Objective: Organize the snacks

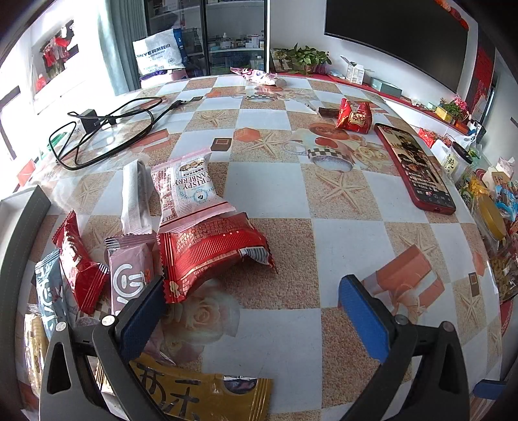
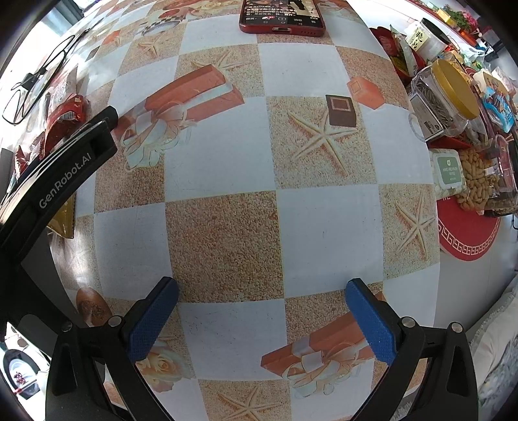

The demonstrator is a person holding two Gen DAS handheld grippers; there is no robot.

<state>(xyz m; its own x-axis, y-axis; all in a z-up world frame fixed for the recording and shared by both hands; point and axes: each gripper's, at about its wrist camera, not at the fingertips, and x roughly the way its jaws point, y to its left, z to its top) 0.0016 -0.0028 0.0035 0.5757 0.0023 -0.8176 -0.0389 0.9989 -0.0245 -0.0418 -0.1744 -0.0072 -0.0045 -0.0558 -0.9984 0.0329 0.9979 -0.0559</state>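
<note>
While the left gripper [image 1: 252, 307] hovers low over the checkered, starfish-printed worktop [image 1: 340, 226] with jaws spread wide and empty, a crinkled red foil snack packet [image 1: 210, 249] lies at about eleven o'clock from them, its lower corner seemingly touching the left blue pad, though the angle leaves that unsure. Behind it lies a pink cranberry crisp wrapper [image 1: 186, 187]; a mauve sachet [image 1: 131, 275] and a small red sachet [image 1: 81, 262] lie at nine o'clock. The right gripper [image 2: 260, 314] is likewise released, only bare worktop between its jaws, and a red-cased phone [image 2: 281, 16] lies at twelve o'clock.
</note>
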